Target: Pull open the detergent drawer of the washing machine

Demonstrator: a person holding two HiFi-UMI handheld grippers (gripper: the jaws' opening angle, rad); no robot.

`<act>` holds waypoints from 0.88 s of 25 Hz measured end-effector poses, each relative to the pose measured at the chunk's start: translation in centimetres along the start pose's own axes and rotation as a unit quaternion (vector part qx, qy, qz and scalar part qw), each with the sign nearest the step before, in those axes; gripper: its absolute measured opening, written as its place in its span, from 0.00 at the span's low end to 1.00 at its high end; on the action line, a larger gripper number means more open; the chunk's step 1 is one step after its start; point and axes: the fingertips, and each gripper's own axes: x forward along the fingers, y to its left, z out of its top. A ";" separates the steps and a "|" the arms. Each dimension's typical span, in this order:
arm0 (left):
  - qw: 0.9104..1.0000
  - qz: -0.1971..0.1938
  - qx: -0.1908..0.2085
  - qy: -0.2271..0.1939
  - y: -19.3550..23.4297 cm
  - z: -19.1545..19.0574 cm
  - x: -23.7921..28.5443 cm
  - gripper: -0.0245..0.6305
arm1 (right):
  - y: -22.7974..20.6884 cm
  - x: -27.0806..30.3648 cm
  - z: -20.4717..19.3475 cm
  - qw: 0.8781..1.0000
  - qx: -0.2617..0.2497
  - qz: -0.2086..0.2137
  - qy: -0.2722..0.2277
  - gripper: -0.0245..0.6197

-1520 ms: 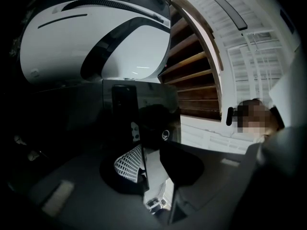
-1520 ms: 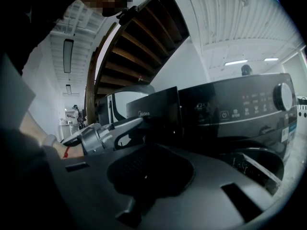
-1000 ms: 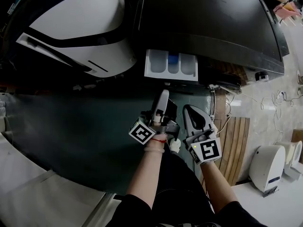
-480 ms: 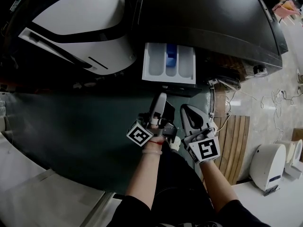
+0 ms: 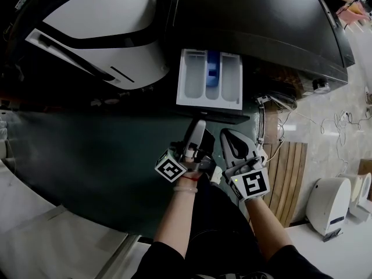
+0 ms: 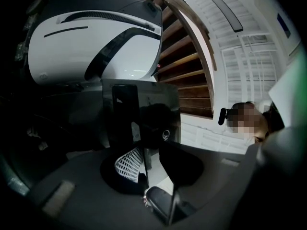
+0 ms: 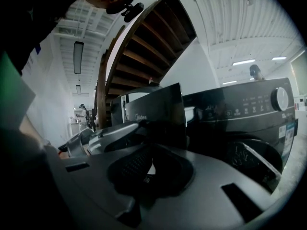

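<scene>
Clamping the left gripper [image 5: 200,125] on the dark front panel of the drawer [image 5: 209,86], jaws pinched on the panel's lower edge, and likely gripping there because it is the one part that juts clear for a straight pull toward the body. Lining the gripper up with the drawer's run, judging by the head view, so that the pull is not twisting the tray sideways.

Parking the right gripper [image 5: 228,135] just beside the left one, jaws closed together on nothing (no second grip looking needed for so light a pull). Pointing it at the same panel, near but apart from it, perhaps for stepping in if the left one slips.

Standing well out of the upper left corner of the black washer [image 5: 261,22], right next to a white machine [image 5: 99,22]. Showing a white tray split into three compartments side by side, a blue insert sitting toward the back of the middle one, all looking empty and dry. Appearing close to fully open, as a judgement.
</scene>
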 end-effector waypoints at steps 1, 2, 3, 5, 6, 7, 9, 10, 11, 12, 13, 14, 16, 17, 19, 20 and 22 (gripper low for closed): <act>1.000 0.001 0.000 0.000 0.0 0.0 -0.1 0.21 | 0.1 0.0 0.0 1.000 0.003 0.002 -0.003 0.06; 1.000 0.002 0.000 0.001 0.0 -0.1 -0.1 0.21 | 0.2 -0.1 0.0 1.000 0.004 0.003 -0.004 0.06; 1.000 0.002 0.000 0.000 0.0 -0.1 -0.1 0.21 | 0.3 -0.2 -0.2 1.000 0.002 0.004 -0.001 0.06; 1.000 0.002 0.000 0.001 0.0 0.0 -0.1 0.20 | 0.3 -0.4 -0.6 1.000 -0.005 0.000 0.011 0.06; 1.000 0.002 0.001 0.002 0.1 0.0 -0.2 0.20 | 0.4 -0.4 -0.8 1.000 -0.007 -0.001 0.014 0.06; 1.000 0.002 0.001 0.002 0.1 0.1 -0.2 0.20 | 0.4 -0.5 -0.8 1.000 -0.008 -0.001 0.015 0.06; 1.000 0.003 0.002 0.003 0.1 0.0 -0.1 0.20 | 0.4 -0.6 -0.9 1.000 -0.008 0.001 0.014 0.06; 1.000 0.004 0.003 0.005 0.1 0.0 -0.2 0.20 | 0.4 -0.7 -0.9 1.000 -0.008 0.001 0.013 0.06; 1.000 0.005 0.006 0.006 0.1 0.0 -0.2 0.20 | 0.4 -0.8 -0.8 1.000 -0.010 0.003 0.012 0.06; 1.000 0.006 0.010 0.008 0.1 0.0 -0.2 0.20 | 0.4 -0.8 -0.8 1.000 -0.012 0.004 0.012 0.06; 1.000 0.007 0.015 0.009 0.1 0.1 -0.2 0.20 | 0.3 -0.8 -0.8 1.000 -0.013 0.004 0.013 0.06; 1.000 0.011 0.020 0.012 0.1 0.1 -0.2 0.20 | 0.2 -0.8 -0.7 1.000 -0.013 0.002 0.015 0.06; 0.999 0.027 0.035 0.027 0.3 -0.1 -0.4 0.20 | 0.0 -0.8 -0.4 1.000 -0.016 0.003 0.014 0.06; 0.998 0.036 0.045 0.038 0.3 -0.3 -0.5 0.20 | 0.0 -0.9 -0.1 1.000 -0.020 0.006 0.011 0.06; 0.994 0.052 0.070 0.067 0.2 -0.6 -0.9 0.18 | 0.0 -0.9 0.4 1.000 -0.028 0.010 0.009 0.06; 0.991 0.059 0.088 0.083 0.0 -0.8 -1.1 0.16 | 0.0 -1.0 0.7 0.999 -0.031 0.012 0.008 0.06; 0.982 0.073 0.134 0.116 -0.5 -1.1 -1.2 0.08 | 0.0 -1.0 1.4 0.999 -0.035 0.014 0.006 0.06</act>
